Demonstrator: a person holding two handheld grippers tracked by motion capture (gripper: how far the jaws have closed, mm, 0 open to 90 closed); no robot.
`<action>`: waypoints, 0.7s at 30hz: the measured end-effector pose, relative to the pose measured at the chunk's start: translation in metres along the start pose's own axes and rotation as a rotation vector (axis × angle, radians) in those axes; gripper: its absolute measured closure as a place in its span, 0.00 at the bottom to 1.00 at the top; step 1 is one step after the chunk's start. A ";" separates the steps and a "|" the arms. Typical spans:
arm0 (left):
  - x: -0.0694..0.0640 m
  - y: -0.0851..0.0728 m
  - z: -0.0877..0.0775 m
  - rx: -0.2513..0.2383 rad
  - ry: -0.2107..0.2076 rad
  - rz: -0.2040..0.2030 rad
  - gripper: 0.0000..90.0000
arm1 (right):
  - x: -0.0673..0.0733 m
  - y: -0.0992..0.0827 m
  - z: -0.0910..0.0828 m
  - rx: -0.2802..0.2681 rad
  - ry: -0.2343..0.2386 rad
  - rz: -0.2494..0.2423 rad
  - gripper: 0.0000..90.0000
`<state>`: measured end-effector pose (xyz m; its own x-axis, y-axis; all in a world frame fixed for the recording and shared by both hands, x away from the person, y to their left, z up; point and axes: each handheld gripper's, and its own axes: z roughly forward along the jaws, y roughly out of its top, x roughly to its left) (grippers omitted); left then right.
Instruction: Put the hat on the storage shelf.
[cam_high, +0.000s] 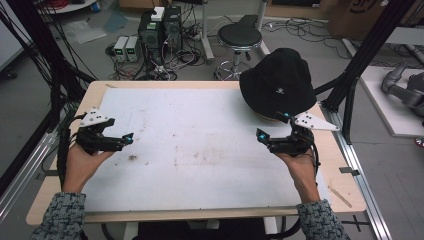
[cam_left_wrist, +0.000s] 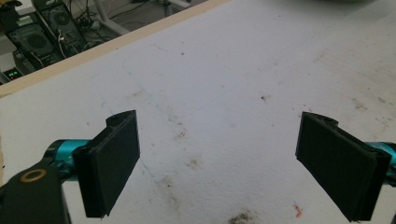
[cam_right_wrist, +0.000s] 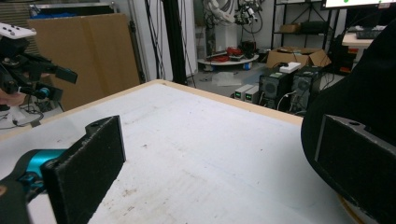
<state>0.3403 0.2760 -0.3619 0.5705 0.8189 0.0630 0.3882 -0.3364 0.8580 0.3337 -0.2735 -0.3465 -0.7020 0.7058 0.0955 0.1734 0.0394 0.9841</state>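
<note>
Since the black bucket hat sits at the table's far right corner, it's about 12 o'clock from the right gripper, just beside it; jaws wide apart, empty. Left gripper, also gaping, is well apart at 9 o'clock, so right's way closer

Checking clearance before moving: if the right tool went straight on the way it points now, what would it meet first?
Probably the black fabric bucket hat: it lies right by the right tool's far open jaw. Between the jaws the white table mat looks free; depth is unclear.
</note>
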 end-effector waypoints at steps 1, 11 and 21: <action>0.000 0.000 0.000 0.001 0.000 0.000 0.16 | 0.000 0.000 0.000 0.000 0.000 0.000 0.01; -0.001 -0.001 -0.002 -0.002 0.001 0.002 0.16 | 0.000 -0.002 0.003 0.010 0.006 0.004 0.01; -0.001 -0.001 -0.004 -0.013 0.002 -0.001 0.16 | 0.003 -0.002 0.004 0.010 0.012 0.002 0.01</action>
<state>0.3364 0.2769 -0.3608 0.5685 0.8203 0.0632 0.3792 -0.3294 0.8647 0.3346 -0.2687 -0.3487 -0.7097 0.6975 0.0994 0.1815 0.0446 0.9824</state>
